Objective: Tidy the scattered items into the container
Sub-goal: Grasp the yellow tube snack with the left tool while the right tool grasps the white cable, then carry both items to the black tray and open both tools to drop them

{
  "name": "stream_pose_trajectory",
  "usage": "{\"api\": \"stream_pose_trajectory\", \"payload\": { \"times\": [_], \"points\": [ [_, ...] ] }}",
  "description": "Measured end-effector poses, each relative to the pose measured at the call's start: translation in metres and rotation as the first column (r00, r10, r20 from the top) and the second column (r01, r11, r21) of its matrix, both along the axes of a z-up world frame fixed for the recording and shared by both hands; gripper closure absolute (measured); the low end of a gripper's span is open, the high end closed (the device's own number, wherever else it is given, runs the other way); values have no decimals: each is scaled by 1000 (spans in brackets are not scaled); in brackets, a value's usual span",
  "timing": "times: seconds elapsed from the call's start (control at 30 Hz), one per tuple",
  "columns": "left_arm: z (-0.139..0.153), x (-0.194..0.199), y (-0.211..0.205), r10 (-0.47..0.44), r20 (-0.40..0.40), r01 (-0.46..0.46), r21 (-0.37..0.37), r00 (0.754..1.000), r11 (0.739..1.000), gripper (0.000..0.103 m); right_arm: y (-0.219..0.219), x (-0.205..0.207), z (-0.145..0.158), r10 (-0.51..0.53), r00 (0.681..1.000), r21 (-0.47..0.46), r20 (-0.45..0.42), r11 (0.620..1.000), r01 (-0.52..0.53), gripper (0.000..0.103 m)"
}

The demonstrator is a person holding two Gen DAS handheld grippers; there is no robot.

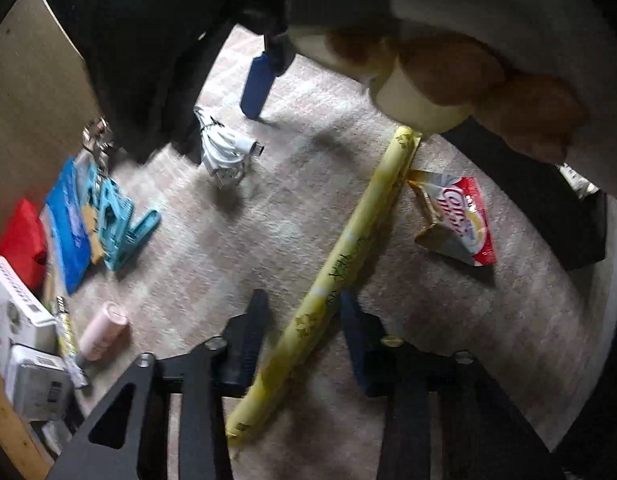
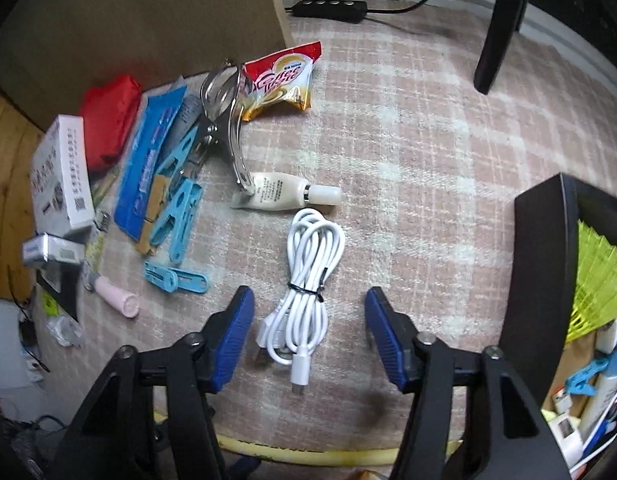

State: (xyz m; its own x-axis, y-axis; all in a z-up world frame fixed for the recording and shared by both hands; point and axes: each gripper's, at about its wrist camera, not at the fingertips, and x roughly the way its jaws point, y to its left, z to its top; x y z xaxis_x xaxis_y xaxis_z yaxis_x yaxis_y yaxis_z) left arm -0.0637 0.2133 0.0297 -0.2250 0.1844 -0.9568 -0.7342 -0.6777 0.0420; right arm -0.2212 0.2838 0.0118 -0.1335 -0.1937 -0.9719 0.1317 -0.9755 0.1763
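Observation:
My left gripper is shut on a long yellow roll, which runs slanted between its fingers and hangs over the carpet. The same yellow roll shows under my right gripper. That gripper points down and stands open, its blue pads on either side of a tied white cable bundle and apart from it. The left wrist view shows the white cable bundle below a blue finger of the right gripper. A black container with items inside stands at the right.
Scattered at the left are a red creamer packet, cream tube, metal clip, blue pegs, pink bottle, blue packet, red pouch and white box. A chair leg and power strip lie beyond. A hand is overhead.

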Motion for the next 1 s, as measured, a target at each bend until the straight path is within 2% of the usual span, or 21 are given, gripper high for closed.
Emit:
{"api": "stream_pose_trajectory", "payload": {
  "times": [0.07,0.1,0.3,0.4,0.53,0.6,0.83,1.0],
  "points": [
    [1,5,2,-5,15,5,2,1000,1000,82,0,1,0,16,1000,33,-5,999,-16,68],
    [2,8,4,-10,8,10,-9,1000,1000,82,3,1,0,18,1000,38,-2,999,-18,79],
    [7,19,7,33,13,-32,-46,999,998,84,23,4,-1,-27,1000,11,11,1000,27,80],
    [11,27,4,76,-5,-76,-57,997,995,90,33,10,2,-49,999,-16,8,999,49,80],
    [21,28,-14,172,41,-172,0,984,985,90,43,19,15,-56,998,-41,-24,998,55,81],
    [26,32,-23,213,34,-213,4,977,977,93,49,22,23,-66,997,-68,-37,996,64,81],
    [33,45,-50,310,76,-313,27,948,950,93,75,36,49,-76,994,-106,-80,992,68,81],
    [58,57,-53,365,96,-373,88,926,924,93,97,46,64,-96,988,-113,-120,990,82,81]
  ]
}}
